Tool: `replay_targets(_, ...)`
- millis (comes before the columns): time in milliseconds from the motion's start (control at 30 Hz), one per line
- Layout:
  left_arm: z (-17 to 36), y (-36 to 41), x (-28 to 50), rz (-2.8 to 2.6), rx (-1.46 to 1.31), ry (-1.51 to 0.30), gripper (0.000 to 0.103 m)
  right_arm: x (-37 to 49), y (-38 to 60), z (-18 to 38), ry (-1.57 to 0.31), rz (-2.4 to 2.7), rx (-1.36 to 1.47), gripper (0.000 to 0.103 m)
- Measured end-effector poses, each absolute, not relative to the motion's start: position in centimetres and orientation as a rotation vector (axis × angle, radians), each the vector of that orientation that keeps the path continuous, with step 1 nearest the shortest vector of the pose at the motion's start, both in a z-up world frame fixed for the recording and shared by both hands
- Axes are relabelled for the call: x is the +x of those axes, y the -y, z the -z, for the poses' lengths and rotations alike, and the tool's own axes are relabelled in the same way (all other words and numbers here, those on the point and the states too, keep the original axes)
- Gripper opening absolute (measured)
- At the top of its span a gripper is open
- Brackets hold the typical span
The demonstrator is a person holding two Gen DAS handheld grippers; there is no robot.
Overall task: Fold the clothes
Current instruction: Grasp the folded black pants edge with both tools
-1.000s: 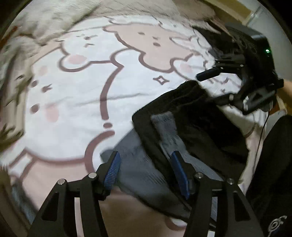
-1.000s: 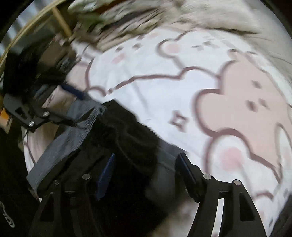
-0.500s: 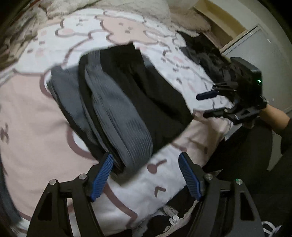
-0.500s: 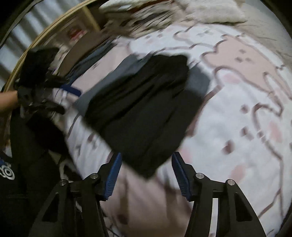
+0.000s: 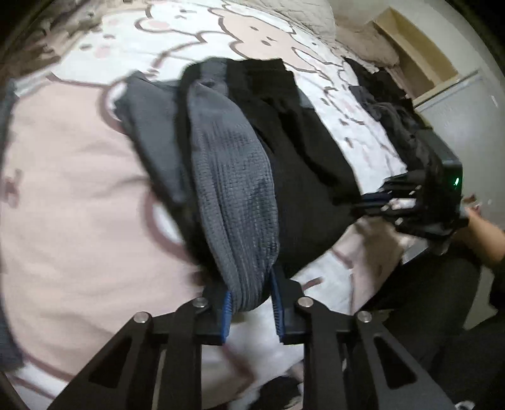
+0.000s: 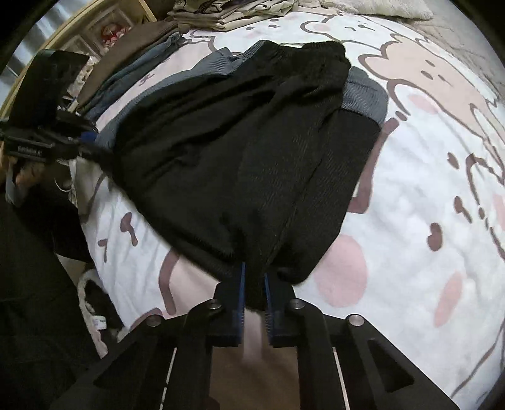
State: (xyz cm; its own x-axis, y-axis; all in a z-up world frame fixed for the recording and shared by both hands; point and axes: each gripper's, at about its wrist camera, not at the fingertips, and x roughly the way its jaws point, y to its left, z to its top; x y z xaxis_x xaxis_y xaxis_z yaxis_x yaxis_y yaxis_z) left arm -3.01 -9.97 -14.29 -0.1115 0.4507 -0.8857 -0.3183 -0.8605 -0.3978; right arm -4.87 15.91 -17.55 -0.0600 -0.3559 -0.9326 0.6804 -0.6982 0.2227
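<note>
A folded grey and black garment (image 5: pixel 233 176) lies on the pink and white cartoon bedspread (image 5: pixel 72 195). In the left wrist view my left gripper (image 5: pixel 251 302) is closing, its blue pads pressing on the garment's grey ribbed near end. In the right wrist view my right gripper (image 6: pixel 253 298) is shut on the near hem of the garment's black part (image 6: pixel 240 151). The right gripper (image 5: pixel 407 202) shows at the right of the left view, a hand behind it. The left gripper (image 6: pixel 60 138) shows at the left edge of the right view.
Folded clothes (image 6: pixel 135 60) are stacked at the bed's far left corner, beige ones (image 6: pixel 227 12) behind them. A loose dark pile (image 5: pixel 388 107) lies at the bed's right side. The bed edge runs near both grippers, with dark trouser legs (image 6: pixel 34 284) beside it.
Both grippers pulled back to the garment's near edge at the bedside. Their jaws went from wide open to closed on the fabric, left on the grey end, right on the black hem.
</note>
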Motion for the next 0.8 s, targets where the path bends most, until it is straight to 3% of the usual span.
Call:
replay_targets(133,14.8,11.7,-2.3,-2.067,-1.73,-0.08,0.001,-5.4,-16.8,17.7,-0.403,1.862,1.528,0.009)
replay_targets(233,14.9,13.4,-1.9,-2.141,-1.769,-0.221,0.001,-5.2,-17.1,17.7,-0.471,1.878,1.517,0.009)
replay_targets(333,12.1,12.2,-0.7,-2.274,-1.58,-0.439,0.002,-4.0,-16.7,16.8,-0.576,1.917,1.432,0.009)
replay_targets(400,10.5,10.1,0.8,-2.312,-1.42,-0.608,0.017,-2.4,-16.0,15.8,-0.697,1.971,1.336,0.01)
replay_targets(433,9.9,8.8,1.8,-2.321,-1.334,-0.691,0.045,-1.4,-15.5,15.4,-0.784,1.992,1.28,0.011)
replay_targets(467,9.3,7.6,2.8,-2.327,-1.246,-0.771,0.068,-0.2,-15.1,15.1,-0.896,2.009,1.205,0.022)
replay_targets(500,9.0,6.5,4.0,-2.322,-1.147,-0.851,0.07,1.1,-14.7,14.9,-1.009,2.023,1.126,0.053)
replay_targets(533,8.9,5.7,5.4,-2.295,-1.053,-0.939,0.07,2.4,-14.4,14.7,-1.101,2.037,1.035,0.069)
replay_targets(567,9.4,4.6,6.6,-2.26,-0.966,-1.045,0.07,3.9,-14.3,14.6,-1.191,2.056,0.923,0.078)
replay_targets(700,13.5,0.7,10.6,-2.053,-0.674,-1.465,0.07,9.5,-13.4,16.9,-1.633,1.964,0.49,0.077)
replay_targets(800,17.6,0.1,12.8,-1.852,-0.51,-1.718,0.07,11.2,-13.4,20.1,-1.858,1.823,0.295,0.065)
